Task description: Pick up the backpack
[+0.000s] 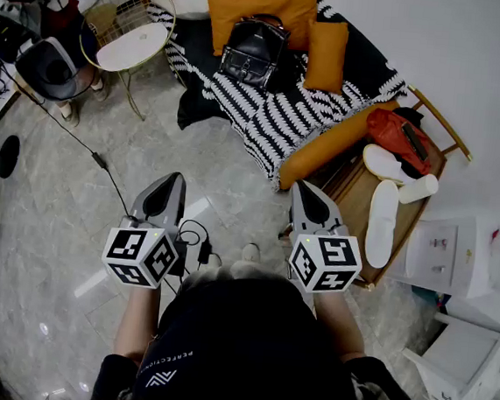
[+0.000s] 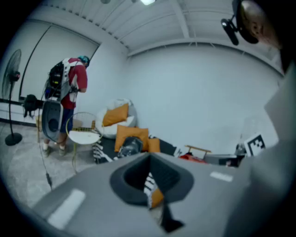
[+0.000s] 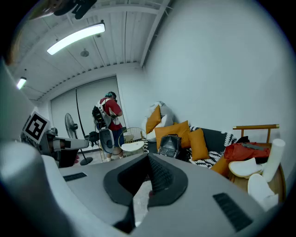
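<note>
Left tool [image 1: 175,180] and right tool [image 1: 300,187] both pinched fully closed, nothing between the jaws. Both held out in front of the person [image 1: 245,344], side by side over the floor [image 1: 72,222], tipped slightly down. Black backpack [image 1: 256,50] sits well ahead of both tips, untouched, on the striped blanket [image 1: 276,114] against an orange cushion [image 1: 251,10].

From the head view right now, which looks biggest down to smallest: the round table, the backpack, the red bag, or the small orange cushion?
1. round table, largest.
2. backpack and red bag: they look about alike, so I won't rank them.
3. small orange cushion, smallest.
</note>
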{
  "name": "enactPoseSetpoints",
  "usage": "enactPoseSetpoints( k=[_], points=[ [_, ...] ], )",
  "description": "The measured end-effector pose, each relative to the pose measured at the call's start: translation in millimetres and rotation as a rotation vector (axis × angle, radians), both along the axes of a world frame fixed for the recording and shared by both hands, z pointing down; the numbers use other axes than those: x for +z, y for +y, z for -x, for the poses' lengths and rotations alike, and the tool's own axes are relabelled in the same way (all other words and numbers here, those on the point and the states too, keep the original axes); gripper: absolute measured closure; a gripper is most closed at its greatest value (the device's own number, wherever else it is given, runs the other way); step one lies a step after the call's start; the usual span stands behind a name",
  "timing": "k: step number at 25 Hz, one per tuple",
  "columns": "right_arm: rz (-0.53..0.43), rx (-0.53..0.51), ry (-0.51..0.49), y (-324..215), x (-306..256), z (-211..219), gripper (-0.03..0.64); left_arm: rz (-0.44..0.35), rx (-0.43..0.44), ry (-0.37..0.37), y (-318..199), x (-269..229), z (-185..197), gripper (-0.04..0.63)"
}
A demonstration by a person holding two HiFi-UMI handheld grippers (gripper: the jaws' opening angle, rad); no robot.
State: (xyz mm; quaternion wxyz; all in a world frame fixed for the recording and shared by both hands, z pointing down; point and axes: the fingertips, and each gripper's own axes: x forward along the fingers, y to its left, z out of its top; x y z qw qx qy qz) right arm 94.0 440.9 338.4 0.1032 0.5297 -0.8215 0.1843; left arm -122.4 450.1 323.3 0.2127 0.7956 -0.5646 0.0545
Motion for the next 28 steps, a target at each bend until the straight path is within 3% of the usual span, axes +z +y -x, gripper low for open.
enactPoseSetpoints(
  k=[3, 9, 20, 28],
  points=[
    [0.012, -0.013, -0.015, -10.3, 5.2, -5.1, 0.621, 0.003, -0.006, 0.023, -11.0, 3.3, -10.7, 0.588],
    [0.04, -0.032, -0.017, -22.6, 18.3, -13.4, 0.62, 0.015, 0.005, -0.001, -19.5, 10.8, -28.9, 0.588],
    [0.073, -0.036, 0.001, -41.6, 29.3, -12.6, 0.62, 0.032, -0.008, -0.024, -36.6, 15.7, -23.7, 0.588],
    [0.089, 0.005, 0.036, -77.2, 39.0, -10.6, 0.62, 0.039, 0.044, -0.037, -86.3, 35.7, -20.4, 0.588]
  ],
)
